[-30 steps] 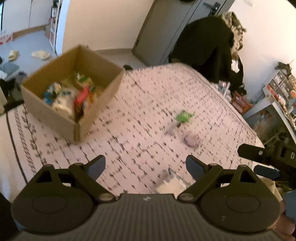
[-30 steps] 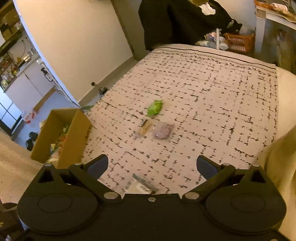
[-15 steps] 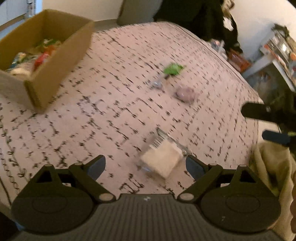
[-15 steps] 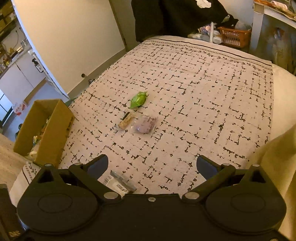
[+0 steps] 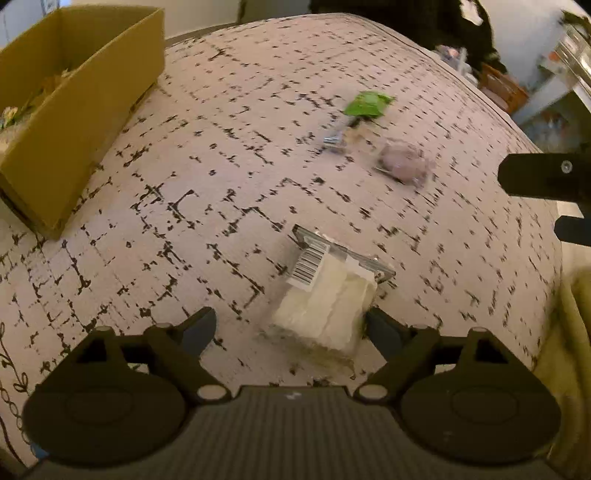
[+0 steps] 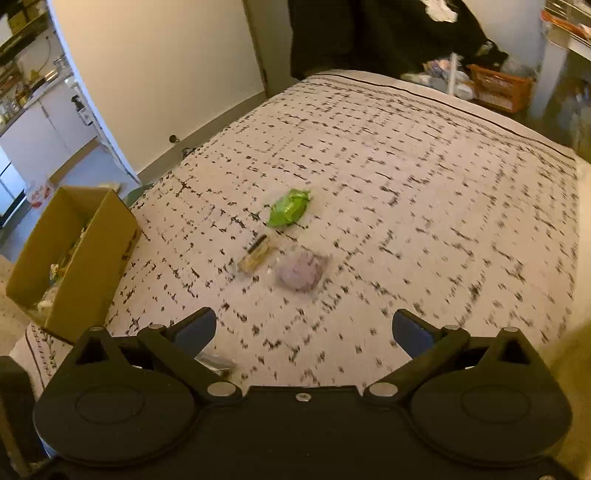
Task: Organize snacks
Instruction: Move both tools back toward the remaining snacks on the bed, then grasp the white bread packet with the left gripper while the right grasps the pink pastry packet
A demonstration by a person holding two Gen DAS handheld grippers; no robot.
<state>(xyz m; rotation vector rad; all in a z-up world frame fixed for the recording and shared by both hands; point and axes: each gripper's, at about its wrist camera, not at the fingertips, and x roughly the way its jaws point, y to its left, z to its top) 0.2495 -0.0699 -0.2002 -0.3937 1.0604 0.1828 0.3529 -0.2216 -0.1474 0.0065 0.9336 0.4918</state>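
Observation:
A clear packet of white snack with a barcode label lies on the patterned bedspread. My left gripper is low over it, jaws closing, with the packet between the fingers and nearer the right one; the pads do not press it. Farther off lie a green packet, a small tan bar and a purple packet. My right gripper hovers open and empty short of the purple packet. A cardboard box of snacks stands at the left.
The box sits at the bed's left corner near the edge. A yellow blanket lies at the right. Dark clothes and an orange basket are beyond the far end of the bed.
My left gripper has dropped toward the white packet, which now lies between its fingers, and its jaws have narrowed a little. The right gripper has moved lower and closer to the purple packet.

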